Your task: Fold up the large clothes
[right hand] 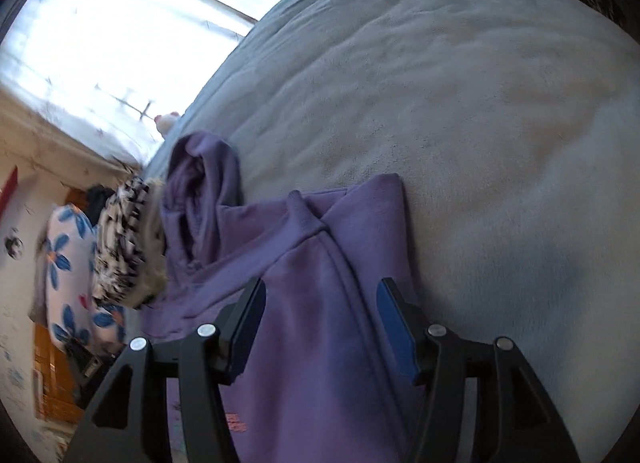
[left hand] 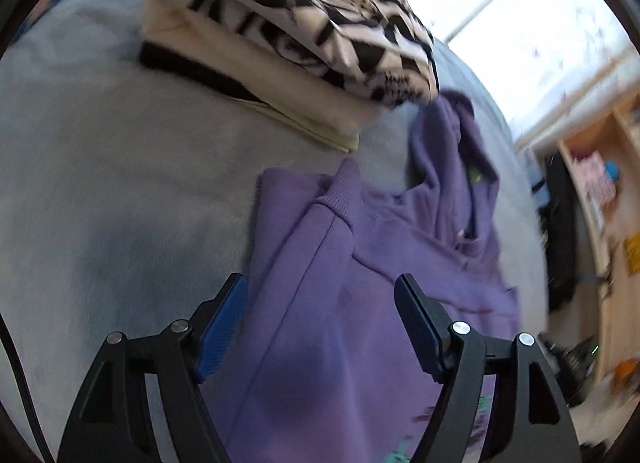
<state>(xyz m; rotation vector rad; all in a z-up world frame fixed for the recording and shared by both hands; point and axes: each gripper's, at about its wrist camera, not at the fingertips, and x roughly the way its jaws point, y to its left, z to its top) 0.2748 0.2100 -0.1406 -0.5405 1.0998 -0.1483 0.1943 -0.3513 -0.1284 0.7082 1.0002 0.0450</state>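
A purple hoodie [left hand: 340, 303] is laid on a grey-blue blanket [left hand: 100, 183], partly folded, with a sleeve doubled over the body and its ribbed cuff [left hand: 344, 191] resting on top. The hood [left hand: 452, 155] is seen bunched at the hoodie's far end, open and slumped.

Beyond the hood, a stack of folded clothes is noted: a black-and-white patterned garment [left hand: 320, 11] on top, a cream piece [left hand: 256, 75] beneath it, a dark layer lowest. The patterned garment's corner is close to the hood; contact cannot be told.

The left gripper [left hand: 320, 295] is held over the hoodie's body, fingers spread wide, nothing pinched between the blue pads [left hand: 224, 327].

In the right wrist view the hoodie [right hand: 320, 343] is seen with the folded sleeve running between the fingers. The right gripper [right hand: 320, 295] is likewise spread apart above the fabric, gripping nothing. A floral pillow [right hand: 64, 263] is noted past the patterned stack [right hand: 120, 239], away from the hoodie
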